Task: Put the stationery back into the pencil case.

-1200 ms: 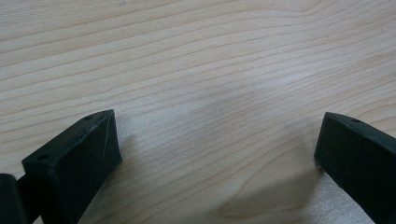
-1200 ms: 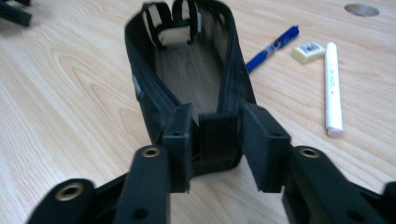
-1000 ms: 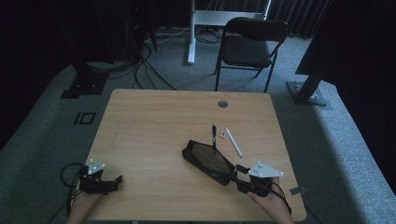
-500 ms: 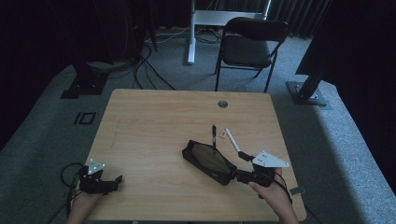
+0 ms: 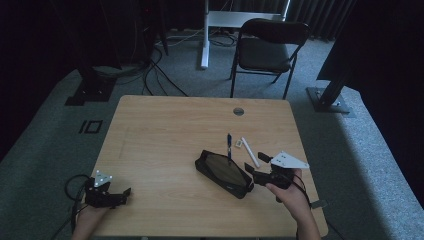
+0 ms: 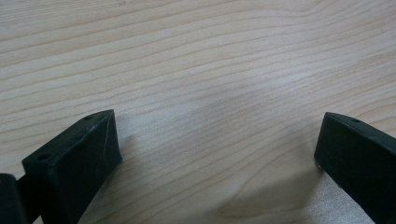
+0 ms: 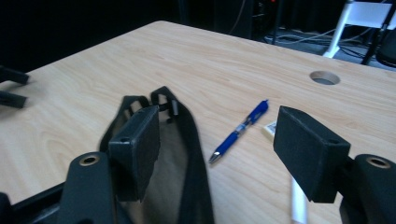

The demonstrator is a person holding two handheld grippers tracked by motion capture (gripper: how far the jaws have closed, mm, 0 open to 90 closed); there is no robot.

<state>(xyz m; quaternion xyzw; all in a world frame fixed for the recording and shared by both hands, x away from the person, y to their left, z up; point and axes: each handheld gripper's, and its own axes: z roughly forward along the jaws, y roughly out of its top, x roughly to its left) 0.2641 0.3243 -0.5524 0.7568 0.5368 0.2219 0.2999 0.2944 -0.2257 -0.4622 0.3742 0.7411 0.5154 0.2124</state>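
A black pencil case (image 5: 223, 174) lies open at the table's front right; in the right gripper view its dark mouth (image 7: 187, 140) sits below the left jaw. Past it lie a blue pen (image 5: 229, 145) (image 7: 238, 130), a white stick (image 5: 250, 151) (image 7: 299, 205) and a small white eraser (image 5: 239, 144) (image 7: 270, 128). My right gripper (image 5: 256, 162) (image 7: 219, 135) hovers just right of the case, open; its jaws have just been opening and nothing is between them. My left gripper (image 5: 122, 195) (image 6: 219, 135) rests open at the front left corner over bare wood.
The wooden table (image 5: 165, 130) has a round cable hole (image 5: 238, 111) (image 7: 324, 77) near its far edge. A black chair (image 5: 265, 50) and a white desk leg (image 5: 204, 35) stand beyond it on grey carpet. The left gripper's tips (image 7: 11, 88) show far left in the right gripper view.
The right gripper has lifted and drawn back from the pencil case's end, and its jaws now stand wider apart. The left gripper has stayed where it was.
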